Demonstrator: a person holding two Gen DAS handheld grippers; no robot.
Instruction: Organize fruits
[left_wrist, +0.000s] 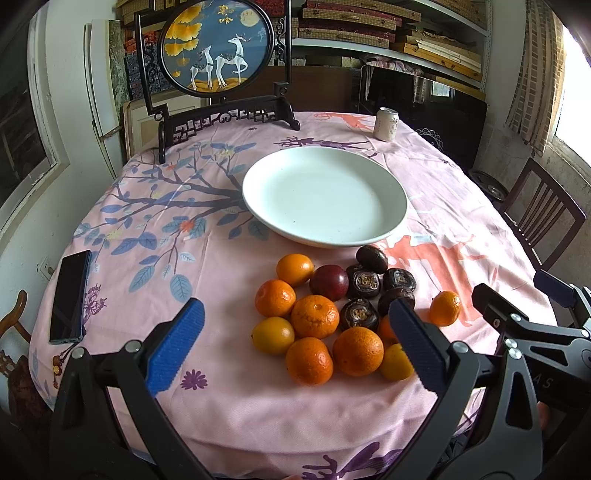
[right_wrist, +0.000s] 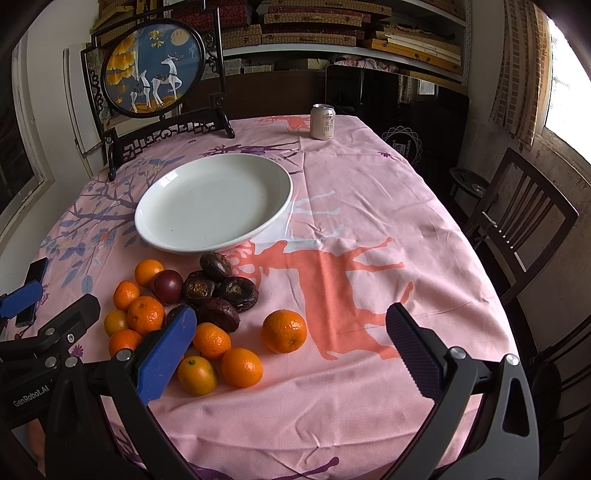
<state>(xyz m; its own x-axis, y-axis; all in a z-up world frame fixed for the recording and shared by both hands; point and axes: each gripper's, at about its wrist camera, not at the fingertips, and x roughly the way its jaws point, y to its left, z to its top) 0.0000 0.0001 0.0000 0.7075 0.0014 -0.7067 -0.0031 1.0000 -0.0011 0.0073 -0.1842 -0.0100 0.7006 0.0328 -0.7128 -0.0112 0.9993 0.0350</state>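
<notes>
**Ana:** Near the front edge of the worktop (right_wrist: 369, 229), just below the empty white plate (left_wrist: 400, 206), sits the whole pile of fruit: the mandarins (left_wrist: 314, 316), one smooth red plum-like fruit (left_wrist: 328, 282) and a cluster of dark wrinkled fruits (left_wrist: 364, 285). One stray mandarin (right_wrist: 283, 331) lies apart, to the right of the heap.

**Ben:** How would they handle?

**Ana:** Light, I'd judge, and round, so they may roll. The mandarin peel looks soft and a little loose; a hard squeeze could bruse it. Take each across its widest middle. The dark ones look firmer, with dented tops, and are best held by their sides.

**Ben:** And the jaws?

**Ana:** Both spread wide, holding nothing. The left gripper (left_wrist: 295, 332) hangs over the heap; the right gripper (right_wrist: 291, 339) frames the stray mandarin.

**Ben:** Any writing?

**Ana:** "GenRobot.AI" on the left gripper's body in the right view. The can (right_wrist: 323, 121) at the far edge carries characters too small for me to read.
</notes>
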